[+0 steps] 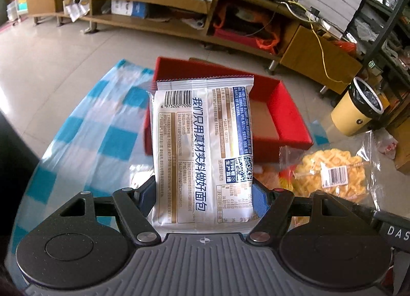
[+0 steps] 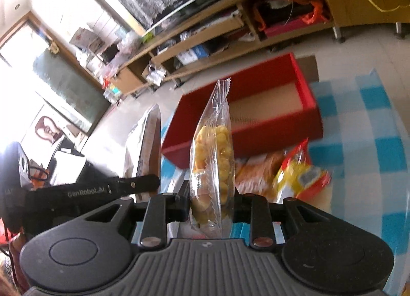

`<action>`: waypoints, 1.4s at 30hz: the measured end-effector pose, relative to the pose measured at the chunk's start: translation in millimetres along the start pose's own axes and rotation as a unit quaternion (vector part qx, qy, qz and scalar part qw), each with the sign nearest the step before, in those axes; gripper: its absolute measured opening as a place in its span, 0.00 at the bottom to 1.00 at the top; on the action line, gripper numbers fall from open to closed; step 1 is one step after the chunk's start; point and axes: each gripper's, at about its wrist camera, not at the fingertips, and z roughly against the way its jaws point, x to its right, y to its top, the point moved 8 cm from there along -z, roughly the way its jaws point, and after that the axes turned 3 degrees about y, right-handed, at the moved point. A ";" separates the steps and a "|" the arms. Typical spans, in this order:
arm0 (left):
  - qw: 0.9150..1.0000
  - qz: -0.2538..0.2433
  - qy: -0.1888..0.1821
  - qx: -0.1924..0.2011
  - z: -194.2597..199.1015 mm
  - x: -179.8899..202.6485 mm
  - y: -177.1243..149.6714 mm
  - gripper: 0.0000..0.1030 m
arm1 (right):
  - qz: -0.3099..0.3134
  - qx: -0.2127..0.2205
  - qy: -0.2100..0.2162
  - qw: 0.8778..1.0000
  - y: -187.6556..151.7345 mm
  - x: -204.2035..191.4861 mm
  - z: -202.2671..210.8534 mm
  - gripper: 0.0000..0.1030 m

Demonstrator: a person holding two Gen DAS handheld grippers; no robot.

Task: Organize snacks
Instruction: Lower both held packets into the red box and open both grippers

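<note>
My left gripper (image 1: 205, 193) is shut on a white bread packet (image 1: 202, 142) with a barcode and blue print, held upright in front of the red box (image 1: 289, 106). The packet also shows edge-on in the right wrist view (image 2: 146, 147). My right gripper (image 2: 211, 201) is shut on a clear bag of yellow waffle snacks (image 2: 214, 152), held upright above the table. The red box (image 2: 256, 127) is open with a bare cardboard floor. A waffle bag (image 1: 330, 173) lies on the table to the right.
Orange and yellow snack bags (image 2: 294, 170) lie on the blue-and-white checked tablecloth (image 2: 371, 142) in front of the box. A wooden TV shelf (image 1: 153, 6) runs along the back. A yellow bin (image 1: 356, 109) stands on the floor at right.
</note>
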 end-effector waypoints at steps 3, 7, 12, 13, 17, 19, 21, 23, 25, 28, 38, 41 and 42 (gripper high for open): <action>1.000 -0.004 -0.001 0.004 -7.6 8.5 13.6 0.75 | -0.001 0.013 -0.006 1.000 18.7 3.9 -0.7 0.25; 1.000 -0.006 0.000 0.012 -16.1 17.7 34.2 0.75 | 0.001 0.028 -0.009 1.000 41.7 4.9 -4.2 0.25; 1.000 -0.003 0.009 0.022 -31.2 21.6 59.0 0.75 | 0.003 0.038 -0.016 0.999 68.3 10.4 -15.6 0.25; 1.000 -0.003 0.013 0.021 -35.3 21.8 62.8 0.75 | 0.004 0.039 -0.018 0.999 73.0 11.0 -19.1 0.25; 1.000 -0.005 0.024 0.018 -52.0 22.3 73.9 0.75 | 0.011 0.035 -0.027 0.999 89.2 15.8 -39.4 0.25; 0.999 -0.007 0.030 0.016 -59.8 21.5 78.3 0.75 | 0.013 0.032 -0.031 0.999 95.9 19.6 -51.5 0.25; 0.999 -0.008 0.036 0.012 -67.8 21.6 81.4 0.75 | 0.014 0.028 -0.038 0.999 101.0 24.8 -63.1 0.25; 0.999 -0.010 0.040 0.009 -76.1 22.8 84.8 0.75 | 0.015 0.022 -0.045 0.999 103.4 30.2 -72.9 0.25; 0.999 -0.015 0.045 0.008 -83.8 24.0 86.6 0.75 | 0.017 0.015 -0.053 0.998 105.5 36.2 -82.7 0.25; 0.998 -0.020 0.053 -0.001 -96.1 24.4 85.1 0.75 | 0.022 0.002 -0.063 0.998 105.8 44.9 -96.3 0.25; 0.997 -0.023 0.071 -0.027 -119.7 18.3 77.1 0.63 | 0.037 -0.037 -0.094 0.994 98.9 64.3 -135.4 0.26; 0.996 -0.025 0.077 -0.032 -122.9 17.0 74.6 0.65 | 0.045 -0.045 -0.114 0.991 95.7 70.9 -142.3 0.28; 0.996 -0.026 0.076 -0.032 -122.8 17.4 74.2 0.66 | 0.047 -0.044 -0.119 0.991 96.1 72.3 -142.7 0.28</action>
